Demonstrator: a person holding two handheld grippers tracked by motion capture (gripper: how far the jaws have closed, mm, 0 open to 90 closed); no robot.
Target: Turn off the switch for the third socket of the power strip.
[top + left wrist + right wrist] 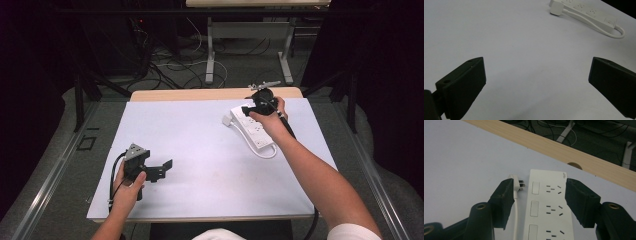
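Note:
A white power strip (pixel 252 127) (pixel 589 11) (pixel 546 205) lies at the far right of the white sheet (pixel 200 150). Its white plug (pixel 227 120) (pixel 556 8) (pixel 517 183) rests just left of its far end, prongs toward the strip. My right gripper (pixel 250 111) (pixel 540 182) stands over that end, open. One jaw is at the plug and its cord, the other at the strip's opposite edge, with the strip between them. My left gripper (pixel 161 171) (pixel 536 62) hovers open at the near left, with nothing between its jaws.
The strip's cord loops round its near end (pixel 270 150) (pixel 619 32). A bare wooden table edge (pixel 200 94) (pixel 564 150) runs behind the sheet. Beyond it are table legs and cables on the floor (pixel 210 60).

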